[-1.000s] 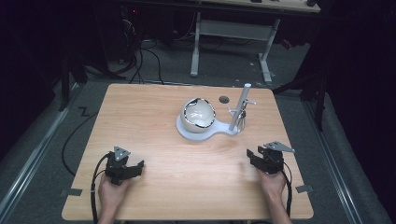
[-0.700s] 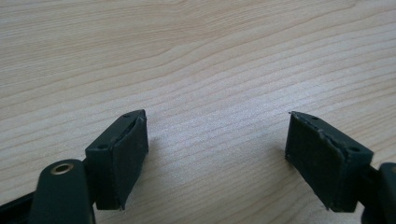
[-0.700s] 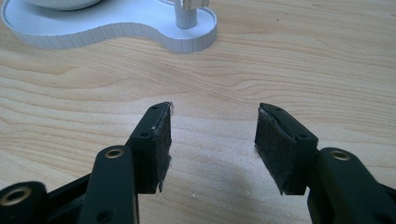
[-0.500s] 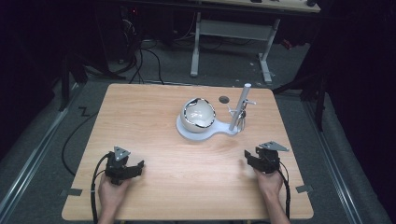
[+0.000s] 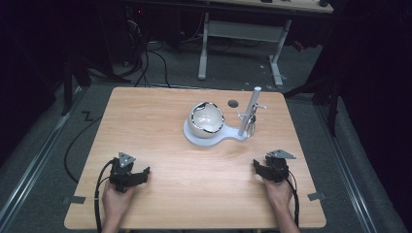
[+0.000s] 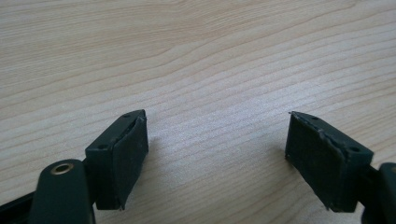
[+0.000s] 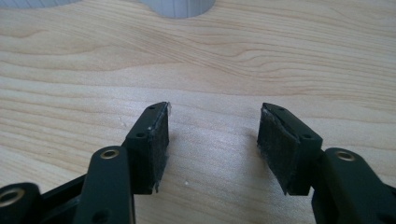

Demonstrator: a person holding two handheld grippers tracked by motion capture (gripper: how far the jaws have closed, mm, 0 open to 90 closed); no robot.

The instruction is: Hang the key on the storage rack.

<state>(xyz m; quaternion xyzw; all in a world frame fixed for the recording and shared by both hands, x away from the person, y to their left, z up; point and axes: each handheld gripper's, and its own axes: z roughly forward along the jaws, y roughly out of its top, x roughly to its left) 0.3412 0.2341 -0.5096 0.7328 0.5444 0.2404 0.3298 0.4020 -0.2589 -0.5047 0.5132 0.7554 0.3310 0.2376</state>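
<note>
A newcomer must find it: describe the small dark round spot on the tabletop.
Start at the wooden table and find the white bowl on its pale base. Just beyond the bowl, beside the upright post, lies the dark round spot, flat and black, unlike its pale neighbours.

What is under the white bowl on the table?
The bowl sits on a flat white base that reaches right to a post. The part of the base under the bowl is covered, so how they join cannot be seen.
</note>
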